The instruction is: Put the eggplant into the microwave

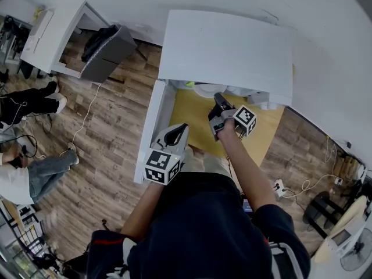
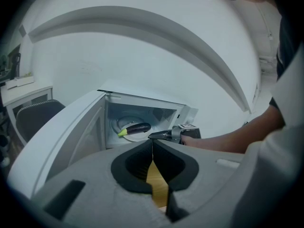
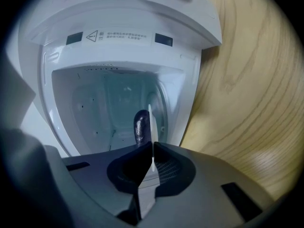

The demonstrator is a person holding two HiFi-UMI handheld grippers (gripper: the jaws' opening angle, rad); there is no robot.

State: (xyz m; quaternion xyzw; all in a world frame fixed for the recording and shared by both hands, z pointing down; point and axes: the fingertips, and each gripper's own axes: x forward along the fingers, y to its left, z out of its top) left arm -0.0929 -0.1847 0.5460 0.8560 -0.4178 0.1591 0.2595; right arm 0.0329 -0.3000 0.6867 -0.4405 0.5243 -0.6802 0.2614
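The dark purple eggplant (image 2: 135, 128) with its green stem lies on the white plate (image 2: 124, 122) inside the open white microwave (image 2: 142, 102). The microwave door (image 2: 61, 132) is swung out to the left. My right gripper (image 2: 153, 136) hovers just in front of the opening, jaws shut and empty. In the right gripper view the eggplant (image 3: 140, 126) lies beyond the shut tips of the right gripper (image 3: 152, 148), apart from them. My left gripper (image 2: 152, 145) is held back over the table, jaws shut on nothing. The head view shows the left gripper (image 1: 181, 128) and the right gripper (image 1: 219, 100).
A white shelf top (image 1: 226, 48) overhangs the microwave (image 1: 203, 90) and the yellow wooden table (image 1: 192, 121). A white cabinet (image 1: 58, 34) stands at the far left. A seated person's legs (image 1: 40, 170) are at the left. A power strip (image 1: 279, 186) lies on the floor.
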